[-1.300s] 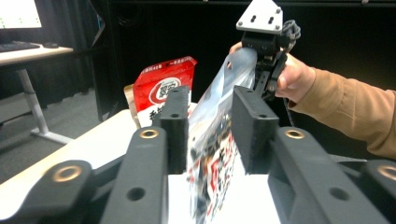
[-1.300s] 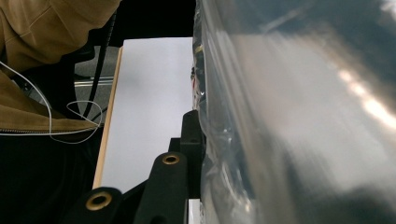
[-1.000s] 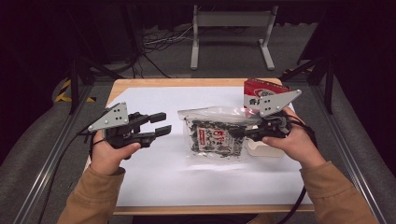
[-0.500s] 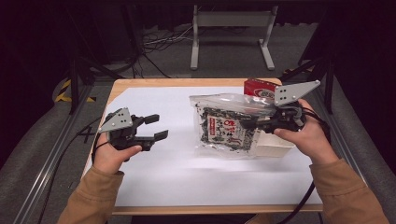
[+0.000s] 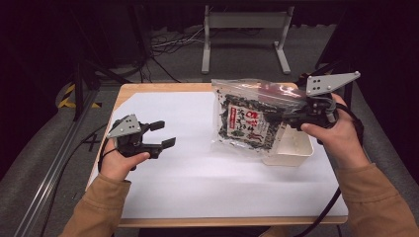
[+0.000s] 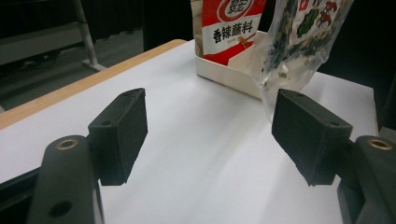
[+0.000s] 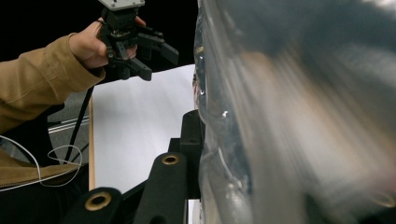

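Above the table (image 5: 197, 187) and white bin (image 5: 296, 150), our right claw (image 5: 291, 114) pinches the clear seaweed bag (image 5: 247, 118) aloft; our left claw (image 5: 165, 134), just spreading and empty, should take its free edge squarely.

Clear bag (image 5: 249, 121): dark green contents, white label with red print. Pouch (image 6: 229, 25): red and white. Tray (image 5: 292, 150): cream. Table sheet (image 5: 197, 182): white; wooden edge. Sleeves (image 5: 99, 212): tan.
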`<state>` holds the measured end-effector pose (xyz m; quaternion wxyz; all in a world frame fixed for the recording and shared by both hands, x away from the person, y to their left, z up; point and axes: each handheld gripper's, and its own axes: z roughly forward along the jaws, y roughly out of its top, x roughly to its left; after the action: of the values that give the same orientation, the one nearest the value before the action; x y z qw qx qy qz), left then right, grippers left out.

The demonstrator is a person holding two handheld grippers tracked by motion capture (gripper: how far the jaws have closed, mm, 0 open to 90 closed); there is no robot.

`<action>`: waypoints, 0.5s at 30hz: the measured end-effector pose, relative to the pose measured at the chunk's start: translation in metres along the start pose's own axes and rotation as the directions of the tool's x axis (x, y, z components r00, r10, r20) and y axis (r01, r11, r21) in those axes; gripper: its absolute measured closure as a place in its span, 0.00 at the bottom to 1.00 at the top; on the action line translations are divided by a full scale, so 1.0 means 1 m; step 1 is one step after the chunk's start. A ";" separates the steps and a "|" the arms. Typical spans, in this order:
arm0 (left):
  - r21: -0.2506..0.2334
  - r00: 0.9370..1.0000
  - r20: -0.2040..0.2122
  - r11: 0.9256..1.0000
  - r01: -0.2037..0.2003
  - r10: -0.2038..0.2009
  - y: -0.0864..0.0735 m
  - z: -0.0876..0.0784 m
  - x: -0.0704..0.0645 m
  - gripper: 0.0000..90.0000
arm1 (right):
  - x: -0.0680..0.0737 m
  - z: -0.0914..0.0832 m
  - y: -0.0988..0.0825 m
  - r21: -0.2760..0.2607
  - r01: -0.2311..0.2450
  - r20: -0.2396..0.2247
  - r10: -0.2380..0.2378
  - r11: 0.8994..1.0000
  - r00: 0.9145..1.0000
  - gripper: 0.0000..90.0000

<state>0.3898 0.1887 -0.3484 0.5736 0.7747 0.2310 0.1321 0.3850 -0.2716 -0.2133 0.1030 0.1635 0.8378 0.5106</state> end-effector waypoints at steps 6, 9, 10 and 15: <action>0.007 1.000 -0.006 1.000 0.005 -0.005 -0.002 0.000 0.002 0.29 | -0.004 -0.010 0.005 -0.014 -0.010 0.034 0.010 1.000 0.999 0.84; 0.012 1.000 -0.004 1.000 0.002 -0.002 -0.003 0.001 0.002 0.28 | -0.006 -0.016 0.006 -0.017 -0.011 0.053 0.011 1.000 0.999 0.84; 0.015 1.000 -0.003 1.000 0.012 -0.011 -0.003 0.001 0.001 0.28 | -0.007 -0.018 0.006 -0.017 -0.011 0.060 0.012 1.000 0.998 0.84; 0.024 1.000 -0.010 1.000 0.014 -0.014 -0.005 0.002 0.004 0.27 | -0.011 -0.028 0.004 -0.024 -0.019 0.098 0.021 1.000 0.995 0.84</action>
<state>0.3927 0.1902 -0.3540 0.5640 0.7794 0.2405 0.1290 0.3864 -0.2970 -0.1967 0.1409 0.1954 0.8241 0.5126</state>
